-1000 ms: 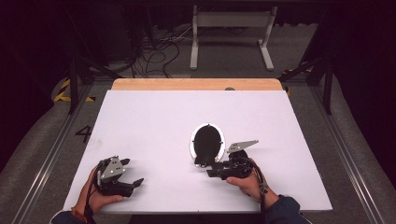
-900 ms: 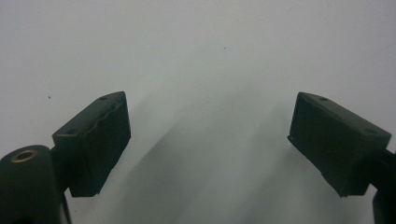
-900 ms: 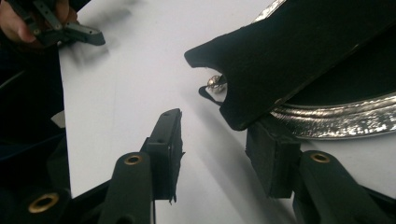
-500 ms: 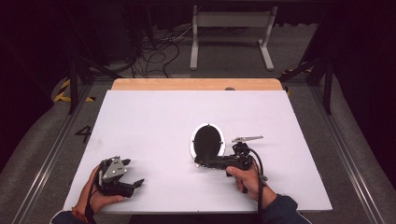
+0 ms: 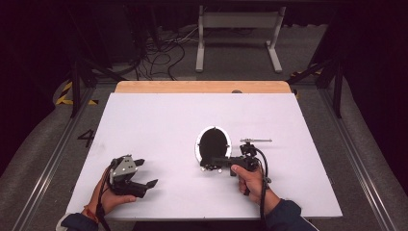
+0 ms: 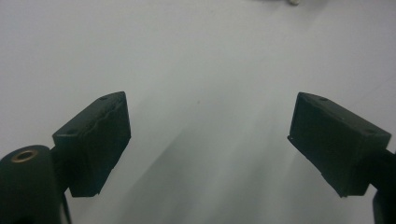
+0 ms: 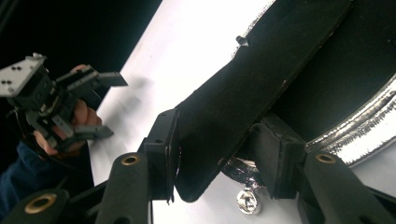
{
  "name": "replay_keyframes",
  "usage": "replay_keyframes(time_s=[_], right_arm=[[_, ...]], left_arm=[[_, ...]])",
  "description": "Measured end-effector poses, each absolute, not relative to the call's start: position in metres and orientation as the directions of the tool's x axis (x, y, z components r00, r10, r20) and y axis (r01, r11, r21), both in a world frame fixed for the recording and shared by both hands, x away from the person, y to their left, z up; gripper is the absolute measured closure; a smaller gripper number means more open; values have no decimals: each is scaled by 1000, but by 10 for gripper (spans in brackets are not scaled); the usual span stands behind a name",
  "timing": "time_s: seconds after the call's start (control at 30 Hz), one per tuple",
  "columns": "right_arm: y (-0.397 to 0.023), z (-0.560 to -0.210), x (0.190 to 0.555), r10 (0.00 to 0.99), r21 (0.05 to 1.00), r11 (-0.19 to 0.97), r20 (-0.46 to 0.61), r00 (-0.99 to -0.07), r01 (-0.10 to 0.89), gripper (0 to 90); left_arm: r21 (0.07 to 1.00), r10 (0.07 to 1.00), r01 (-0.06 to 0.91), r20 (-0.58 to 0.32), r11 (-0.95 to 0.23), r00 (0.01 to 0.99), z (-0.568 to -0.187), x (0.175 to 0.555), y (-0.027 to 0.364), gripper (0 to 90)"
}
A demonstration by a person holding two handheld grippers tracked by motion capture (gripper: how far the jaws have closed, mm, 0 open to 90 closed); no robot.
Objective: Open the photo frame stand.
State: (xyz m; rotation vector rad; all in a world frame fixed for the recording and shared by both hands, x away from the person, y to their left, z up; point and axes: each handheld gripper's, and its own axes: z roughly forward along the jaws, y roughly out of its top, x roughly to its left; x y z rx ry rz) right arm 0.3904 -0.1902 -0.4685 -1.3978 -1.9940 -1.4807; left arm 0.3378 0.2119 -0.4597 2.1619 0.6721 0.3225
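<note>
A black oval pouch (image 5: 213,145) with a shiny silver rim lies mid-table.

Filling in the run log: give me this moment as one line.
left gripper: open, empty | right gripper: shut on black handle of pan | table: white

- Pan (image 5: 213,144): matt black inside; rim bright, glossy metal (image 7: 359,126);
- handle (image 7: 252,88): matt black, slightly rough;
- table (image 5: 159,125): smooth matt white; far edge wood (image 5: 202,86);
- pads (image 6: 100,140): matt black.
</note>
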Motion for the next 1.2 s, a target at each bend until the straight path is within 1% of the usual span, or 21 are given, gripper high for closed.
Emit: replay_keyframes(time_s=[0.07, 0.17, 0.23, 0.3, 0.47, 0.5, 0.53, 0.6, 0.7, 0.73, 0.8, 0.83, 0.87, 0.93, 1.17, 1.2], right_arm=[[-190, -469, 392, 521, 567, -11, 707, -479, 824, 531], [-190, -471, 394, 522, 562, -19, 710, -472, 827, 579], [-191, -472, 394, 526, 566, -30, 710, -469, 824, 593], [-190, -472, 393, 533, 576, -30, 701, -475, 817, 603], [-191, -472, 393, 529, 586, -24, 694, -487, 810, 621], [-191, -472, 393, 529, 586, -24, 694, -487, 810, 621], [-191, -472, 394, 528, 596, -10, 685, -502, 803, 629], [-191, -471, 393, 529, 602, -4, 679, -509, 798, 641], [-190, -469, 392, 528, 619, 17, 662, -533, 785, 652], [-190, -469, 392, 526, 625, 18, 658, -539, 781, 657], [-190, -468, 392, 524, 629, 23, 655, -545, 777, 661], [-189, -467, 391, 532, 651, 43, 627, -569, 758, 661], [-189, -467, 391, 532, 651, 43, 627, -569, 758, 661], [-187, -464, 388, 548, 680, 63, 588, -595, 731, 663], [-187, -463, 386, 547, 707, 98, 550, -632, 700, 667], [-188, -463, 386, 545, 710, 103, 545, -637, 697, 667]], left_arm=[[788, 566, 364, -25, -496, 824, -459, 345, 205, 133], [797, 556, 372, -56, -476, 829, -456, 359, 191, 139], [805, 548, 379, -80, -457, 833, -455, 370, 181, 143], [802, 547, 382, -84, -459, 833, -454, 379, 172, 151], [815, 524, 398, -139, -422, 840, -452, 400, 153, 158], [815, 524, 398, -139, -422, 840, -452, 400, 153, 160], [806, 515, 418, -168, -420, 841, -455, 409, 141, 160], [797, 499, 413, -165, -440, 851, -457, 413, 135, 169], [790, 491, 431, -192, -436, 850, -460, 421, 125, 173], [789, 487, 434, -199, -435, 850, -461, 423, 122, 184], [789, 482, 433, -202, -435, 853, -461, 425, 120, 241], [791, 477, 430, -203, -436, 855, -461, 428, 115, 260], [791, 477, 430, -203, -436, 855, -461, 428, 115, 260], [791, 471, 420, -192, -445, 861, -460, 432, 109, 261], [800, 466, 437, -228, -410, 855, -460, 441, 107, 264], [802, 458, 420, -210, -425, 864, -461, 443, 107, 260]])
